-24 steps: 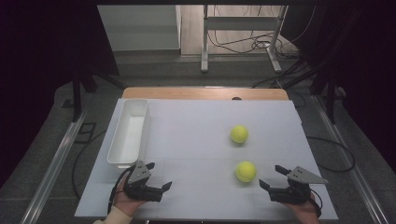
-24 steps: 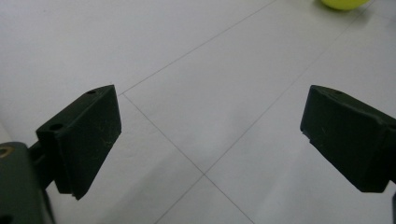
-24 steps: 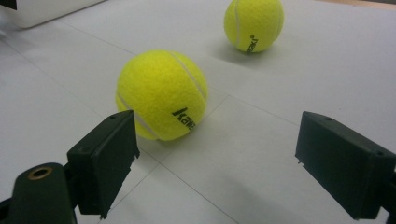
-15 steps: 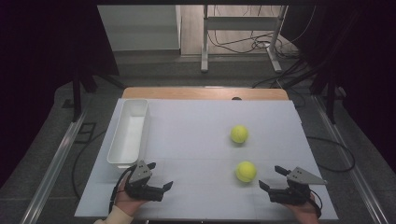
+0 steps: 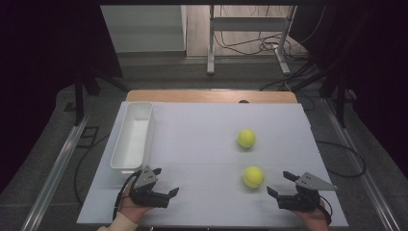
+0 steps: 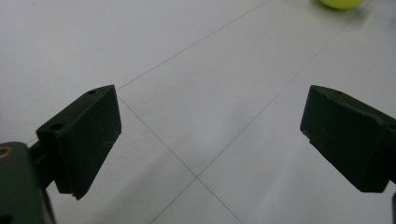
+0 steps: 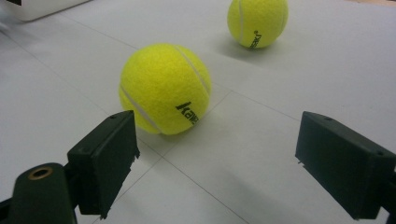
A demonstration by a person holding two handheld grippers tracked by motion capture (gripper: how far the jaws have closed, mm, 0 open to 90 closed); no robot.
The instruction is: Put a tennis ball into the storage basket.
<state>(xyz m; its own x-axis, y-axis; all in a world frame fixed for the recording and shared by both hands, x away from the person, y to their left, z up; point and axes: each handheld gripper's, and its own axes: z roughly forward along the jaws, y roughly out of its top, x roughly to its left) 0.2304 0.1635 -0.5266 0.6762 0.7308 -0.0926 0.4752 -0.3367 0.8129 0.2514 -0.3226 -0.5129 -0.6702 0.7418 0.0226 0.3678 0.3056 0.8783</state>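
Two yellow tennis balls lie on the white table top (image 5: 202, 130): the near ball (image 5: 253, 176) at the front right and the far ball (image 5: 246, 138) behind it. My right gripper (image 5: 279, 183) rests near the front edge, just right of the near ball, open and holding nothing. In the right gripper view the near ball (image 7: 164, 88) sits just ahead of the open jaws (image 7: 215, 158), toward the left one, with the far ball (image 7: 258, 21) beyond. My left gripper (image 5: 166, 181) rests at the front left, open and empty (image 6: 210, 140). A ball's edge (image 6: 341, 3) shows at the top of the left gripper view.
A long white tray (image 5: 126, 162), with nothing in it, stands along the table's left side, just behind my left gripper. Its corner (image 7: 42, 7) shows in the right gripper view. Beyond the table are a wooden edge (image 5: 211, 96), a dark floor, cables and a metal stand.
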